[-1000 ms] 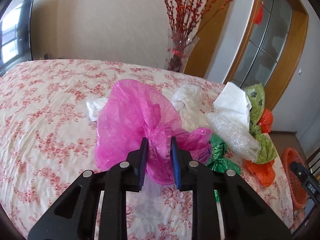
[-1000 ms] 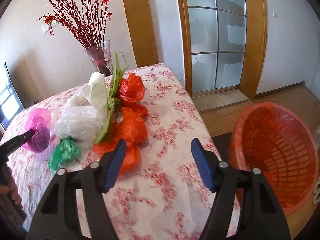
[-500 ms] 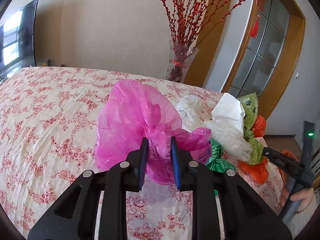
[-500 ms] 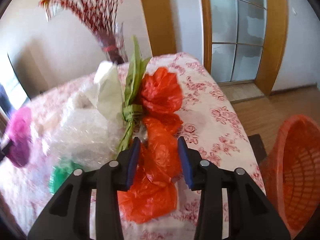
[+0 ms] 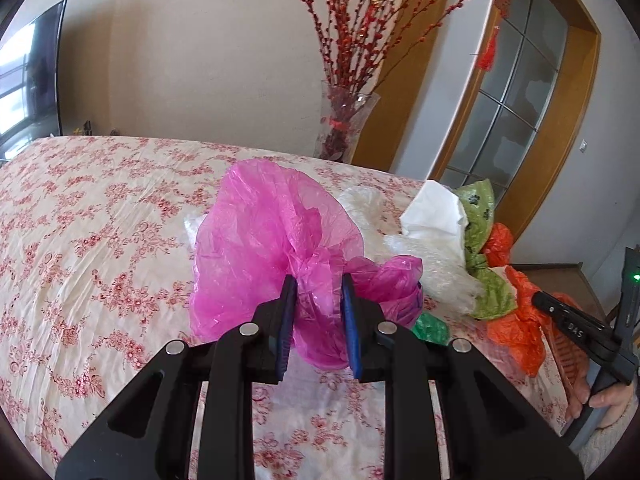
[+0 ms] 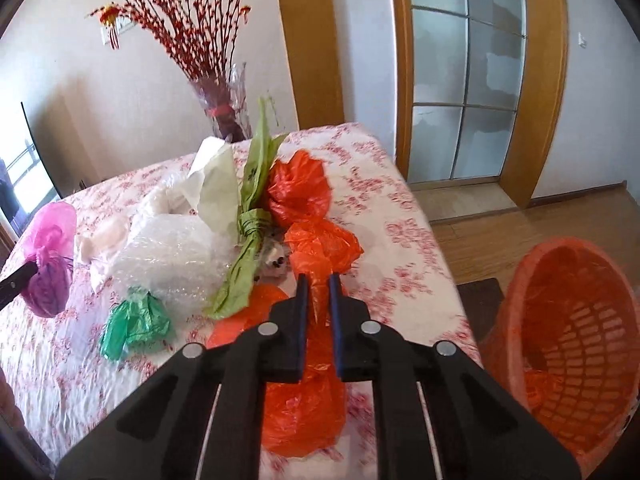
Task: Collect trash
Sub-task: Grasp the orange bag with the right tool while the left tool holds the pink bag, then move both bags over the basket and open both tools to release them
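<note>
1. Your right gripper has just been closing and now pinches the orange bag on the bedspread; it looks ready to lift toward the orange basket.
2. That bag's long axis runs away from you, its flared end far.
3. Your left gripper clamps the pink bag, which billows upward.

Glossy crinkled plastic pink bag; matt printed cloth bedspread.
</note>
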Demonstrator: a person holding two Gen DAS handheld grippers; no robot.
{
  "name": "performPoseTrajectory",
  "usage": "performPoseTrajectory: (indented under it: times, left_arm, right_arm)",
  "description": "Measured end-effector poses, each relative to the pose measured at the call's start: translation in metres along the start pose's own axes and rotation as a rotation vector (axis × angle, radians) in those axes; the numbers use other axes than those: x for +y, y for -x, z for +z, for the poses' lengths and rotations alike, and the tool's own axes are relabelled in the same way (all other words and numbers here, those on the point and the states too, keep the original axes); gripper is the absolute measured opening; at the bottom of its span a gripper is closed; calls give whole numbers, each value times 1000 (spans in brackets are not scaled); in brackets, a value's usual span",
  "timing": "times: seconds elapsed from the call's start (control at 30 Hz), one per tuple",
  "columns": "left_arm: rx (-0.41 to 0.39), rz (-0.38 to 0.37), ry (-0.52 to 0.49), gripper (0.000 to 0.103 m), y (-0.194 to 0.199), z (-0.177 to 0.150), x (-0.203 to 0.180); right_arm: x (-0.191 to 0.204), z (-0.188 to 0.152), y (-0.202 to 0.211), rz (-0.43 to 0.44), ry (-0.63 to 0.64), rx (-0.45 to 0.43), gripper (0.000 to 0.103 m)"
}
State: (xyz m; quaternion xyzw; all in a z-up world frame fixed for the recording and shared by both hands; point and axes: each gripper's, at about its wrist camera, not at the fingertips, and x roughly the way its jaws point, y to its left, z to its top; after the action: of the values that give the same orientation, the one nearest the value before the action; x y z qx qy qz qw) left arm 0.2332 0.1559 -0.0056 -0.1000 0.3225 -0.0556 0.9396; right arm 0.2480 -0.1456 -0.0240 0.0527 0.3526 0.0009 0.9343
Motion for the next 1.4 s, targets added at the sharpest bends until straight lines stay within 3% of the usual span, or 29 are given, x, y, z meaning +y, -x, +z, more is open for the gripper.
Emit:
performPoseTrajectory:
  times: [0.4, 0.8, 1.4]
  left_arm:
    - [-8, -86, -67, 22, 15, -2, -53]
    - [26, -230, -179, 22, 7, -14, -145]
    - [150, -475, -293, 22, -37, -51, -298]
  right_arm:
    - [-41, -8, 68, -42, -48, -126, 11]
    - [-97, -19, 113, -148, -110, -218, 11]
    - [-211, -40, 149, -353, -281, -297, 11]
